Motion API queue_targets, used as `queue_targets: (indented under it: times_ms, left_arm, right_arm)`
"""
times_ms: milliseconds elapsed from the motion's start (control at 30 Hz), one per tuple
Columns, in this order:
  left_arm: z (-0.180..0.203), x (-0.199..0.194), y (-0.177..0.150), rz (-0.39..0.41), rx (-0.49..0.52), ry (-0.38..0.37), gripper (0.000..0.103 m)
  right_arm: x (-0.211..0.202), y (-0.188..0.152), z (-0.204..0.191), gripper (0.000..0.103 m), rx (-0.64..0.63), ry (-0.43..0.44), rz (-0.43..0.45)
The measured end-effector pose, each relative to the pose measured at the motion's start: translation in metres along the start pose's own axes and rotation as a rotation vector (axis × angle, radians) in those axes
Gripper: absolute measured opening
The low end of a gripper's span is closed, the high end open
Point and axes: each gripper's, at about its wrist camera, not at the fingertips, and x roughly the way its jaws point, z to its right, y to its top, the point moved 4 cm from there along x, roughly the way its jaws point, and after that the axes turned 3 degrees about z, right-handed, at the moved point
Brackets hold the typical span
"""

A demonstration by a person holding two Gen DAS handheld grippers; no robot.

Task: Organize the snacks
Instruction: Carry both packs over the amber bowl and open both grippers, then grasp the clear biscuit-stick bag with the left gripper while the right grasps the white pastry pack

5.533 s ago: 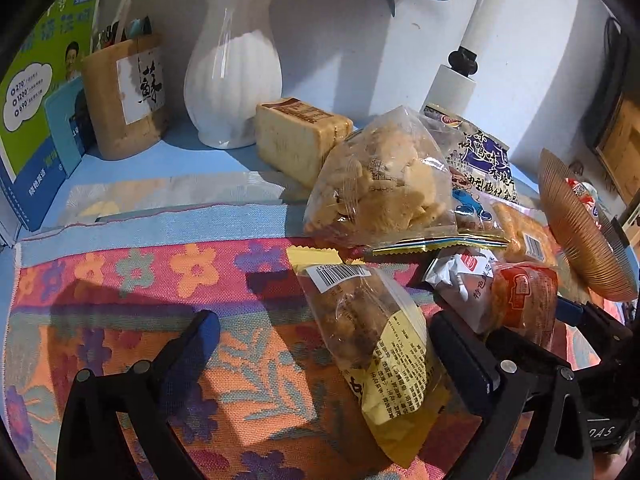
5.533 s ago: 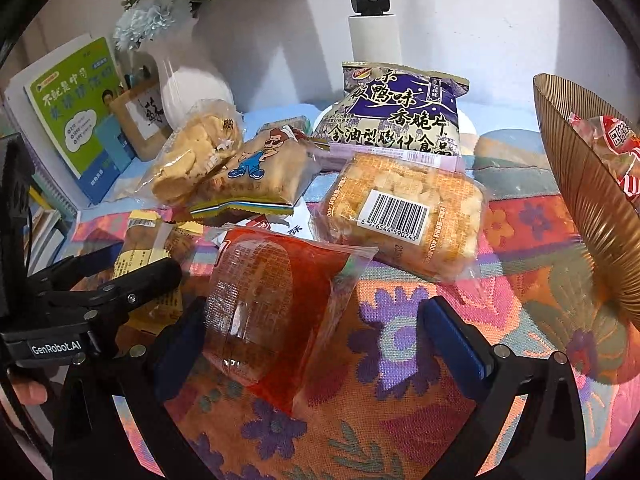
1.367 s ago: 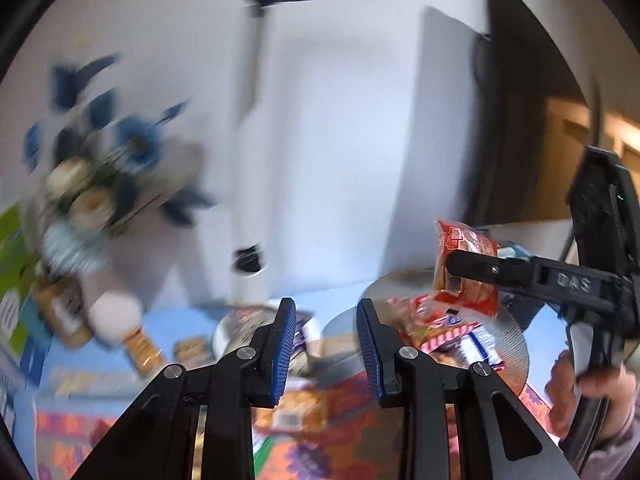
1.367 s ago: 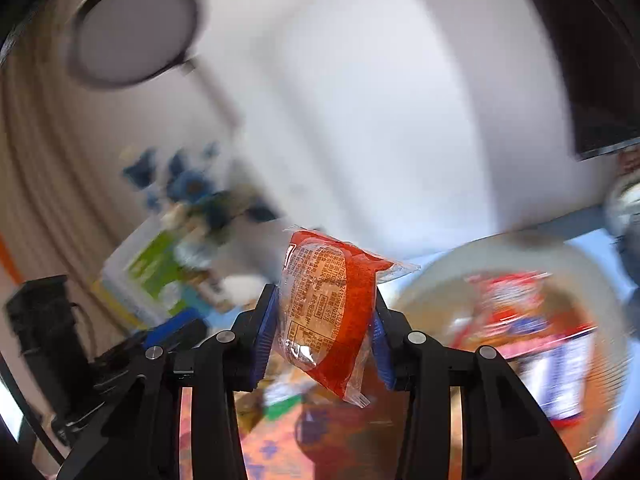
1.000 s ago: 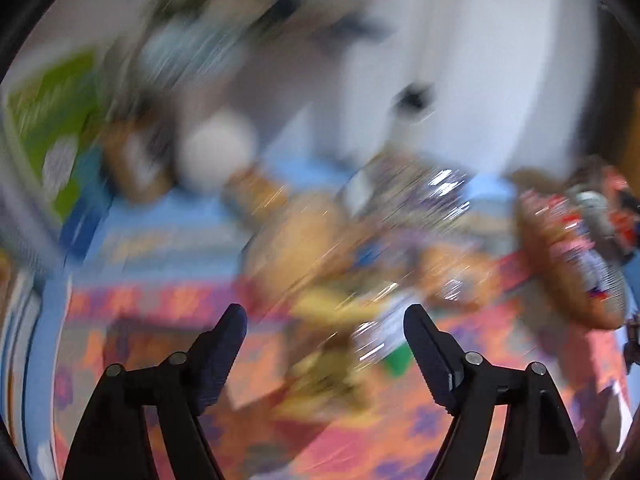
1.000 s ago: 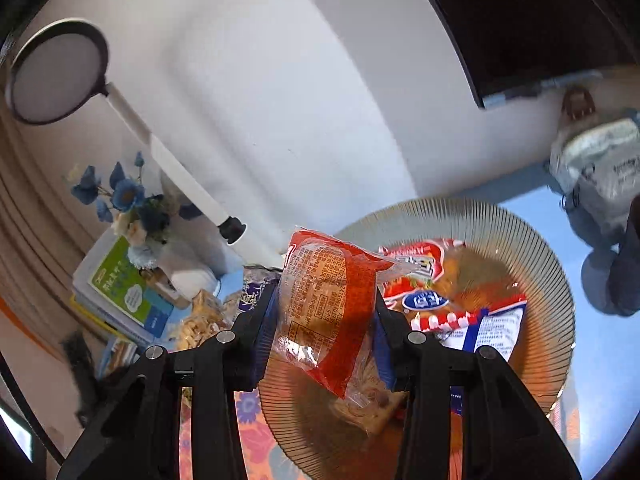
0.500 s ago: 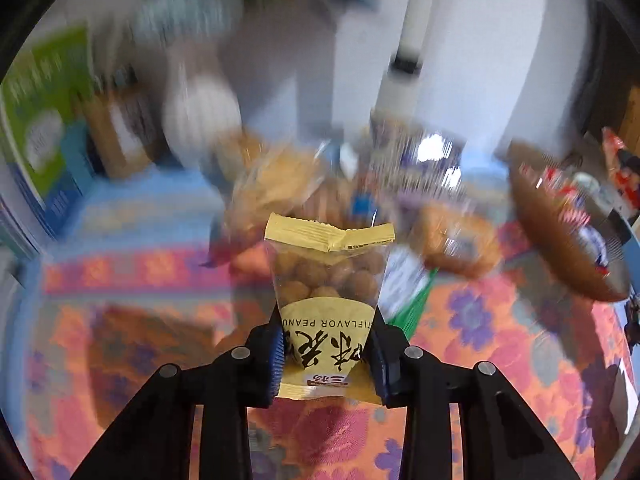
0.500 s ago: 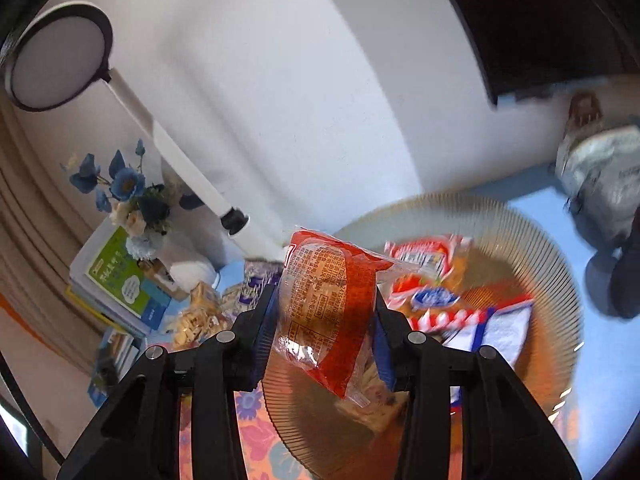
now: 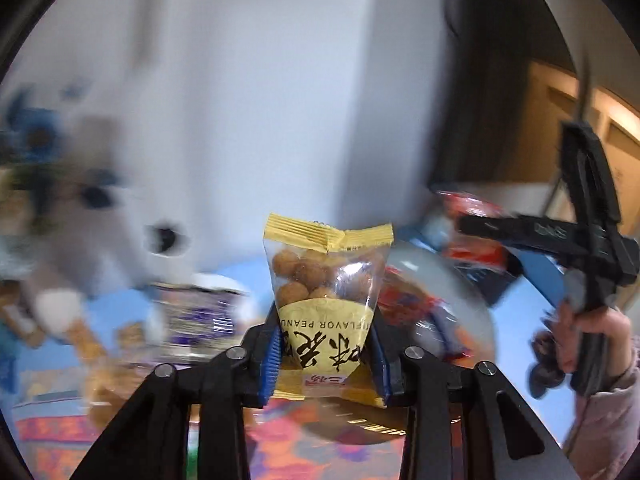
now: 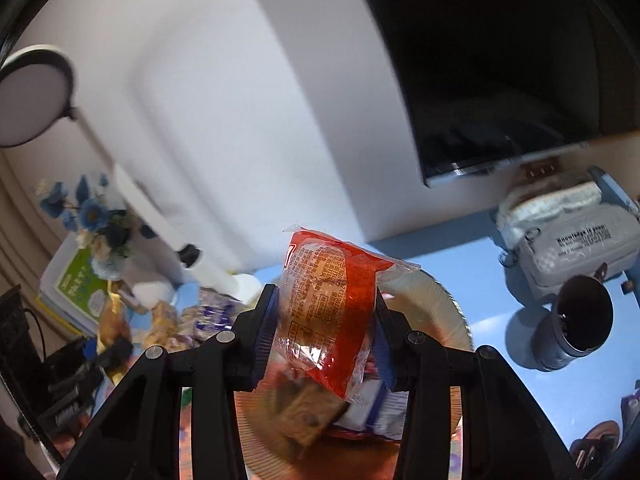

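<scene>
Both grippers loaded, hanging over the snack bowl

The left gripper (image 9: 326,354) has the peanut bag (image 9: 326,300) pinched low between its pads, long axis upright, yellow crimped seal at the top, jaws easing apart a touch. The right gripper (image 10: 324,344) clamps the red packet (image 10: 330,312) (also starting to open), standing roughly upright but leaning, its clear sealed edge pointing up and right, right above the ribbed bowl (image 10: 448,320). The bowl already has a few packets (image 10: 372,408) in it. Nearby: a dark cup (image 10: 576,328) and grey bag (image 10: 572,244) on the blue table (image 10: 496,392), blue flowers (image 10: 92,216) and a lamp (image 10: 28,96) at left. The left view is blurry.
</scene>
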Motion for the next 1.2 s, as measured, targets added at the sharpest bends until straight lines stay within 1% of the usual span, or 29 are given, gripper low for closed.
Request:
queue_targets:
  times_ms: [33, 67, 100, 133, 200, 233, 333, 367, 467, 533, 633, 667, 700, 767, 867, 933, 1000, 1067, 1100, 1167, 1200]
  left_arm:
    - [0.007, 0.013, -0.005, -0.032, 0.011, -0.019, 0.065]
    - [0.015, 0.025, -0.010, -0.061, 0.021, -0.020, 0.082]
    - [0.020, 0.034, -0.018, -0.089, 0.031, -0.003, 0.086]
    - [0.022, 0.038, -0.024, -0.100, 0.039, 0.002, 0.087]
    - [0.020, 0.040, -0.032, -0.109, 0.044, 0.003, 0.087]
    - [0.016, 0.040, -0.035, -0.109, 0.039, 0.013, 0.087]
    - [-0.003, 0.040, -0.039, -0.118, 0.011, 0.057, 0.087]
    - [-0.012, 0.037, -0.039, -0.115, -0.004, 0.068, 0.087]
    - [-0.033, 0.022, -0.038, -0.094, -0.050, 0.089, 0.087]
    - [-0.055, 0.010, -0.036, -0.068, -0.084, 0.113, 0.088]
    - [-0.094, -0.013, -0.031, -0.029, -0.123, 0.181, 0.090]
    - [-0.107, -0.022, -0.031, -0.014, -0.138, 0.205, 0.092]
    - [-0.126, -0.034, -0.030, 0.006, -0.159, 0.238, 0.094]
    - [-0.155, -0.051, -0.030, 0.036, -0.193, 0.277, 0.101]
    - [-0.201, -0.073, -0.039, 0.072, -0.256, 0.338, 0.103]
    - [-0.230, -0.079, -0.052, 0.059, -0.291, 0.369, 0.103]
    - [-0.254, -0.081, -0.068, 0.042, -0.323, 0.385, 0.103]
    - [-0.269, -0.079, -0.081, 0.033, -0.345, 0.384, 0.103]
    - [-0.277, -0.076, -0.089, 0.022, -0.361, 0.377, 0.103]
    - [-0.287, -0.071, -0.099, 0.006, -0.381, 0.355, 0.103]
    - [-0.289, -0.065, -0.106, -0.002, -0.390, 0.332, 0.103]
  right_arm:
    - [0.009, -0.002, 0.008, 0.060, 0.009, -0.009, -0.023]
    - [0.014, -0.005, 0.013, 0.072, 0.019, -0.008, -0.040]
    - [0.020, -0.008, 0.020, 0.091, 0.037, -0.008, -0.067]
    - [0.025, -0.011, 0.027, 0.091, 0.070, -0.014, -0.083]
    - [0.024, -0.015, 0.030, 0.091, 0.090, 0.011, -0.074]
    - [0.022, -0.015, 0.029, 0.091, 0.085, 0.024, -0.065]
    - [0.016, -0.013, 0.020, 0.091, 0.072, 0.005, -0.041]
    - [0.014, -0.011, 0.013, 0.091, 0.069, 0.023, -0.030]
    - [0.008, -0.005, -0.014, 0.091, 0.053, 0.075, 0.011]
    - [0.005, -0.001, -0.035, 0.092, 0.032, 0.104, 0.039]
    - [0.002, 0.002, -0.076, 0.095, 0.005, 0.174, 0.074]
    - [0.002, 0.001, -0.087, 0.097, -0.002, 0.193, 0.085]
    - [0.001, 0.000, -0.099, 0.103, -0.010, 0.212, 0.095]
    - [0.002, -0.007, -0.126, 0.103, -0.029, 0.259, 0.114]
    - [0.012, -0.027, -0.163, 0.103, -0.066, 0.298, 0.110]
    - [0.023, -0.049, -0.183, 0.103, -0.075, 0.316, 0.101]
    - [0.040, -0.076, -0.196, 0.103, -0.066, 0.306, 0.074]
    - [0.056, -0.098, -0.204, 0.103, -0.072, 0.278, 0.043]
    - [0.070, -0.113, -0.209, 0.103, -0.094, 0.254, 0.014]
    - [0.087, -0.132, -0.217, 0.103, -0.131, 0.217, -0.027]
    - [0.096, -0.142, -0.221, 0.103, -0.150, 0.208, -0.049]
